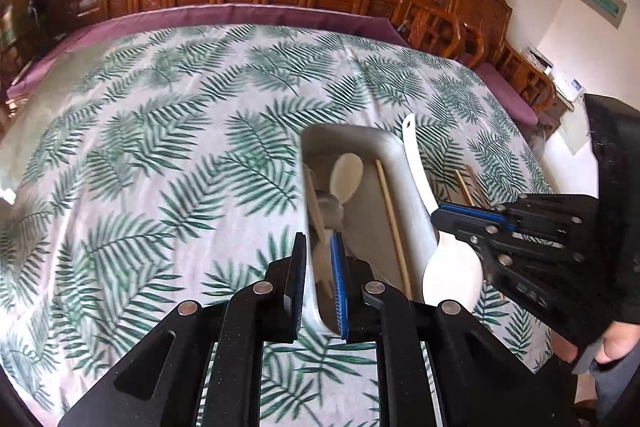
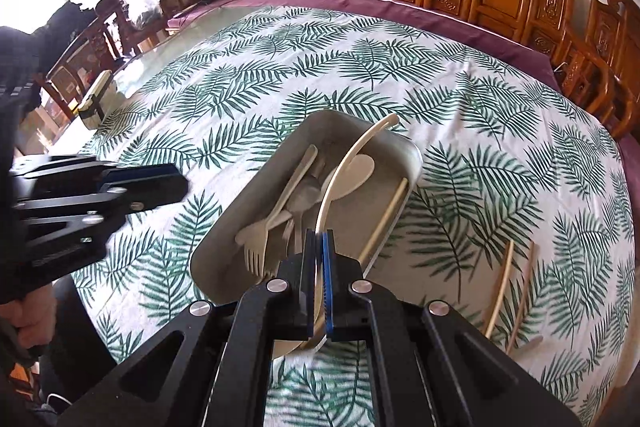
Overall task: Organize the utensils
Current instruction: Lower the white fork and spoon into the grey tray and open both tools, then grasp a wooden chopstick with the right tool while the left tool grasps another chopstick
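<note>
The right gripper (image 2: 319, 291) hides the white spoon (image 1: 452, 267) bowl it pinches (left gripper (image 1: 318, 287) clamps the tray (image 1: 394, 155) wall).

right hand-held gripper (image 2: 319, 291) clamping white spoon (image 2: 340, 171) above tray (image 2: 224, 247), chopsticks (image 2: 510, 291) beside

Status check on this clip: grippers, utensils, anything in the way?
Left gripper shut on tray wall. Right gripper shut on white spoon, over tray. Two chopsticks on tablecloth. Nothing blocking.
</note>
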The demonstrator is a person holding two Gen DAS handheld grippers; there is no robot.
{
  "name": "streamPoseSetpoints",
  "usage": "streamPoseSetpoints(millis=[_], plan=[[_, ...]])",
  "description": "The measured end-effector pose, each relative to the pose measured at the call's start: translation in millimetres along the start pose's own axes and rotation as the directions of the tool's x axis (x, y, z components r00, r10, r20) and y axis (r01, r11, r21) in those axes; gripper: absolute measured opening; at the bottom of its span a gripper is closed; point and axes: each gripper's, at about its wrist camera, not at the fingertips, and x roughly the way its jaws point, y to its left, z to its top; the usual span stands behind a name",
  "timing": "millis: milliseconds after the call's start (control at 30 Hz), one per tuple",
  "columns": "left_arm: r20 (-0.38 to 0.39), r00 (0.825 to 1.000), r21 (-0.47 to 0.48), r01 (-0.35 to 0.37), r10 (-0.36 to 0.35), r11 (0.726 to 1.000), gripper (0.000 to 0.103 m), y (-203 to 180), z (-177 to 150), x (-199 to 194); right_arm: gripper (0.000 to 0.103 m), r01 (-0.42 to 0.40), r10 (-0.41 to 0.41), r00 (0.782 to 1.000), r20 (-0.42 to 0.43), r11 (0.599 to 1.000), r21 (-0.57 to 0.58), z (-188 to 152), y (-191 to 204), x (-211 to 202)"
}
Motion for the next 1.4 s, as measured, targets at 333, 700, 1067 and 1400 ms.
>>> streamPoseSetpoints(millis=[333,700,1067,1400], plan=[[0.027,0.999,0.009,-0.046,0.046,0.999,0.011,19.4,-1.4,-18.8,0.004,0.013,-0.013,0.999,-0.032,1.0,0.001,10.1,3.0,24.0],[0.041,0.998,0.026,-0.047,0.046,0.999,0.012,15.7,-5.8,-29.5,0.005,0.004,-0.004,0.999,-0.043,1.0,-0.008,6.9,5.3,26.2],[0.047,0.999,0.053,-0.028,0.025,0.998,0.02,-0.1,-11.1,-38.5,0.005,0.009,-0.011,0.999,0.041,0.998,0.057,-14.1,-21.2,-19.9],[0.034,0.999,0.106,0.029,-0.033,0.994,0.038,-38.9,-14.9,-31.3,0.015,0.157,-0.165,0.985,0.044,0.976,0.154,-72.9,-103.3,-70.9]])
